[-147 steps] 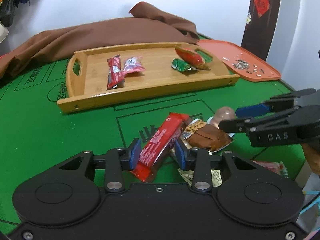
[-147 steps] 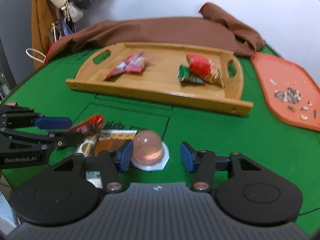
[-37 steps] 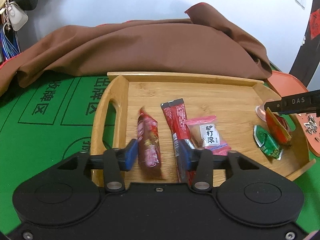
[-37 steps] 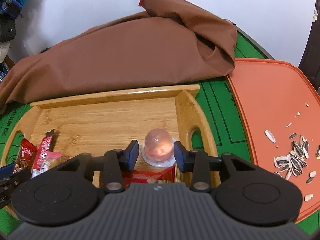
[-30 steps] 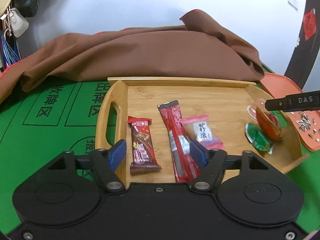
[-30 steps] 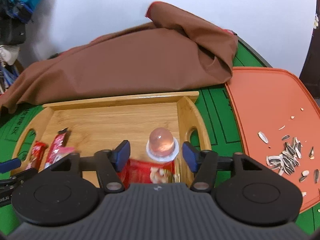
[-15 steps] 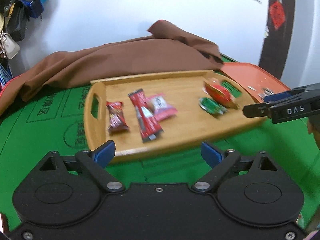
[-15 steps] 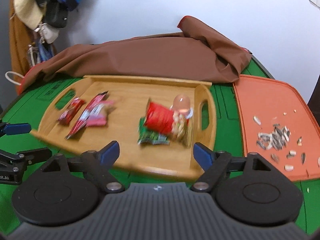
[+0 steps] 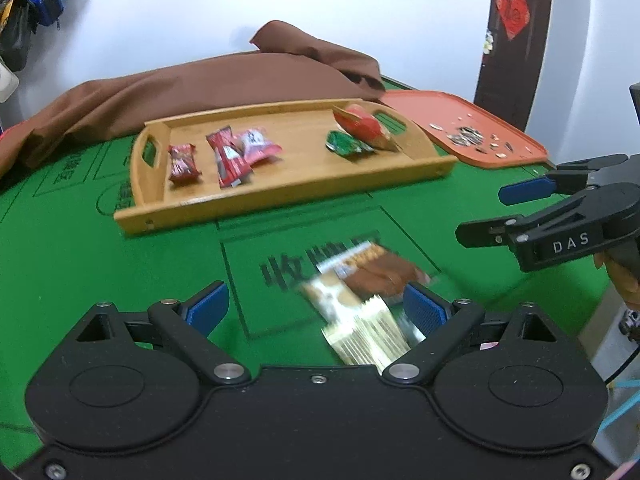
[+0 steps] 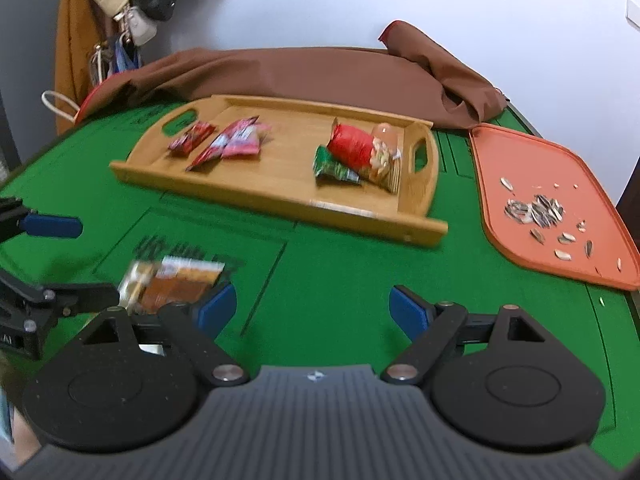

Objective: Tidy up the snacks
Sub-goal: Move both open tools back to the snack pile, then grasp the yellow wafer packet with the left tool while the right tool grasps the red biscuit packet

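Both grippers pull back from the wooden tray (image 9: 280, 196), jaws just spread wide and empty; left gripper (image 9: 316, 306) should center over the brown packet (image 9: 384, 276) before closing.

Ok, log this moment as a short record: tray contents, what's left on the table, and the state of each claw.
tray: wooden tray on the green table
in tray: red bars and a pink packet at one end; green packet, red bag and jelly cup at the other
left on table: brown packets, blurred
left claw: open, empty, jaws just opened
right claw: open, empty, jaws just opened
side: orange tray with sunflower seeds
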`<act>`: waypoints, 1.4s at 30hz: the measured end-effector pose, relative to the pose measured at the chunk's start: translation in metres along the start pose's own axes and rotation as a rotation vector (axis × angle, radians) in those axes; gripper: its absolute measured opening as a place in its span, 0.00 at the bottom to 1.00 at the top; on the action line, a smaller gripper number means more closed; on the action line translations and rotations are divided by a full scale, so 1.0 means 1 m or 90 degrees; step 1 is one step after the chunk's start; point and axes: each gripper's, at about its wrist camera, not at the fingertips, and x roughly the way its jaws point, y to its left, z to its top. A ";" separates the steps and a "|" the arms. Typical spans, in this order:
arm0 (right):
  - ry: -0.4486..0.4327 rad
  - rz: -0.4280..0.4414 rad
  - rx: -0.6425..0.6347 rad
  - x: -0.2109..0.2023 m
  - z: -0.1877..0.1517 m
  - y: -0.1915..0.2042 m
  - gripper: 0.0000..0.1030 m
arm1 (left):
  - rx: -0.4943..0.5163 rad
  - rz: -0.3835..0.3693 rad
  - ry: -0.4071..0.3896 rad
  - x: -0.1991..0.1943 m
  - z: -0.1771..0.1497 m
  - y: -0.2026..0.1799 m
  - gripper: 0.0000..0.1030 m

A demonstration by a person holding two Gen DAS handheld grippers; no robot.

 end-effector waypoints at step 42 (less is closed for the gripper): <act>0.025 0.069 -0.050 -0.031 -0.060 0.056 0.58 | -0.141 -0.050 0.023 -0.006 -0.032 -0.004 0.32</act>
